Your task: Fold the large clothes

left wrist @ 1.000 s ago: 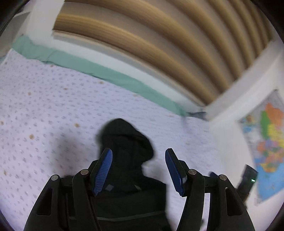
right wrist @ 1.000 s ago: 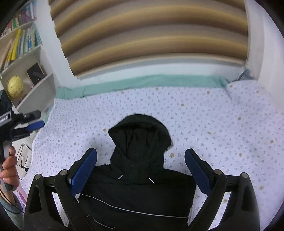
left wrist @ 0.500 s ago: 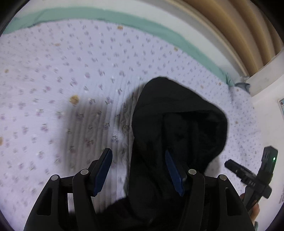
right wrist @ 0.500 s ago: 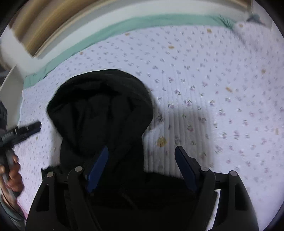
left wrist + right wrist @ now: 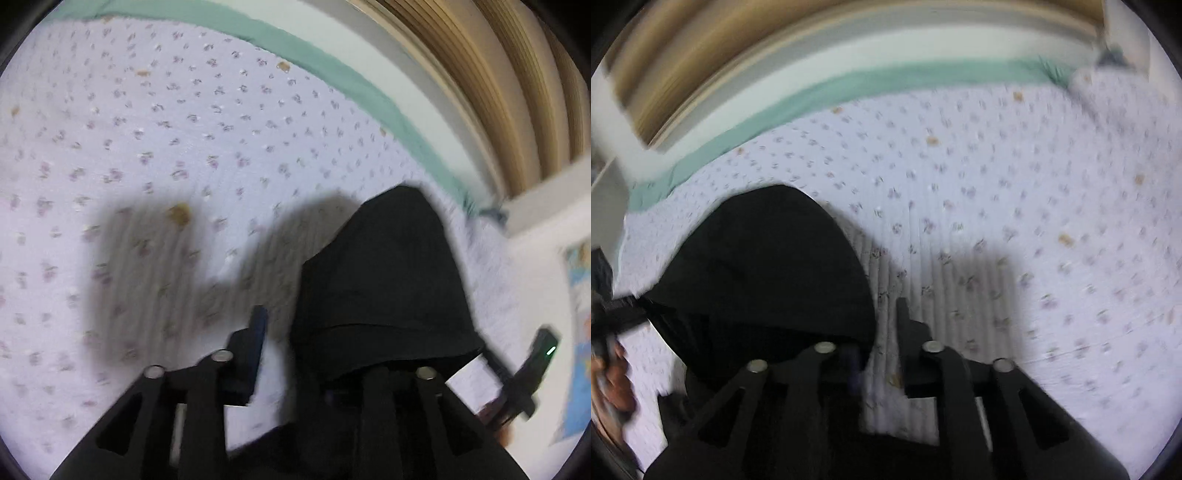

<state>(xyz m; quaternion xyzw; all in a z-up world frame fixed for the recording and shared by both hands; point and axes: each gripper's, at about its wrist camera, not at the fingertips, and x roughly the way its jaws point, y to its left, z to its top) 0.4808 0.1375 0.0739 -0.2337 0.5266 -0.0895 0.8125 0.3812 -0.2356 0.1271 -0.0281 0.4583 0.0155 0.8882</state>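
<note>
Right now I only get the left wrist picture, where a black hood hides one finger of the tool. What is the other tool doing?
Observer: In the right wrist view, the right tool sits at the far edge of the hood. One finger is against the black fabric and the other is over the flowered bedspread.
Operator: Is it squeezing the cloth?
Observer: I cannot tell. Its fingers stand close together, but a strip of bedspread shows between them.
Operator: Can you see the person's left hand?
Observer: Yes, a bare left hand shows, blurred, at that view's left edge, beside the hood.
</note>
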